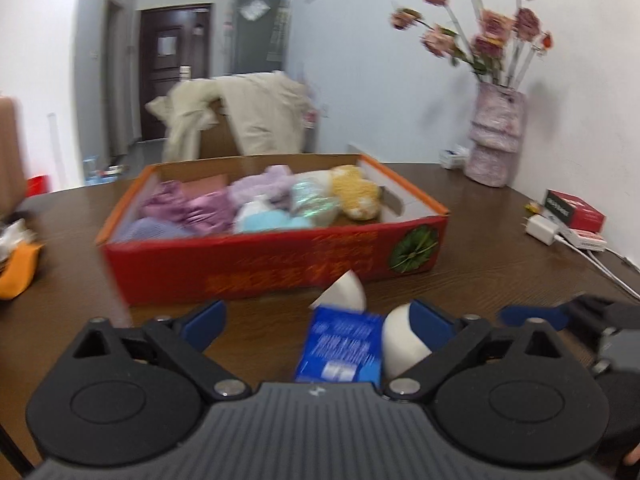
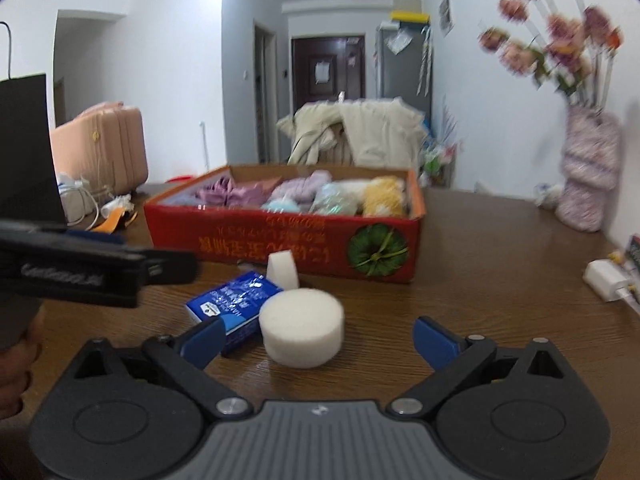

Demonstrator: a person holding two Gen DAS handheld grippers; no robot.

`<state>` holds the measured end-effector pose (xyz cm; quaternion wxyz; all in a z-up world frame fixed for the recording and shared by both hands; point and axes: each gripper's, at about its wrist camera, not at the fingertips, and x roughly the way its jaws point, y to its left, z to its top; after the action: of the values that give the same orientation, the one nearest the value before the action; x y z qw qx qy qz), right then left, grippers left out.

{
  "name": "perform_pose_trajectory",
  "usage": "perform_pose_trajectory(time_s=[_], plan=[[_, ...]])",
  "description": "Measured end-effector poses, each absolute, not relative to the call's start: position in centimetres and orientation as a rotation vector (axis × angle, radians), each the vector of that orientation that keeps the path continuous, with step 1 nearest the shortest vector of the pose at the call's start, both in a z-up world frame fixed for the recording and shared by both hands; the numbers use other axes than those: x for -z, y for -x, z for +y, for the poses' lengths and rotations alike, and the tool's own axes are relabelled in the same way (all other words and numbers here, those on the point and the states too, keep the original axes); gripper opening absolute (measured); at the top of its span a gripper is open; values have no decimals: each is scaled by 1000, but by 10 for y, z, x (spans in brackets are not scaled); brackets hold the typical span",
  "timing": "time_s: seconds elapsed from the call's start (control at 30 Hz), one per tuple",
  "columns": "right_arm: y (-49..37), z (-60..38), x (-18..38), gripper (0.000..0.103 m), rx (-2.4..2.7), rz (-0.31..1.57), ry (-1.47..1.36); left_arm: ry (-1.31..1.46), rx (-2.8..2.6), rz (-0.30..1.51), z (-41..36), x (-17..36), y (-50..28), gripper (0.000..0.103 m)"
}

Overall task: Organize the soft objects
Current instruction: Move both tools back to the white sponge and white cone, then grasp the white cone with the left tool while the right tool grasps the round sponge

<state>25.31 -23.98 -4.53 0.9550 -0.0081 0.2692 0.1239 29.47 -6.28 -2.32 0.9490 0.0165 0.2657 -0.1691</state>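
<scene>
A red cardboard box on the brown table holds several soft things: purple and pink cloths, a light blue one and a yellow plush. In front of it lie a blue tissue pack, a round white sponge and a small white wedge sponge. My left gripper is open, with the tissue pack and round sponge between its fingers. My right gripper is open around the round sponge, not touching it.
A pink vase with dried flowers stands at the back right by the wall. A white charger and cable and a red packet lie on the right. An orange item lies at the left.
</scene>
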Motion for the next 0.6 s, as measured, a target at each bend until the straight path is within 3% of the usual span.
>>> perform_pose_trajectory(time_s=[0.17, 0.2, 0.27, 0.4, 0.6], plan=[[-286, -235, 56, 85, -286, 602, -4, -63, 412, 607, -84, 37, -343, 64], [-291, -236, 57, 71, -292, 619, -7, -76, 416, 624, -87, 42, -352, 56], [-297, -240, 61, 56, -297, 633, -24, -88, 422, 660, -91, 52, -364, 49], [-299, -255, 61, 55, -258, 605, -83, -88, 440, 686, -96, 62, -373, 35], [-302, -259, 64, 55, -259, 592, -110, -85, 451, 659, -96, 62, -368, 28]])
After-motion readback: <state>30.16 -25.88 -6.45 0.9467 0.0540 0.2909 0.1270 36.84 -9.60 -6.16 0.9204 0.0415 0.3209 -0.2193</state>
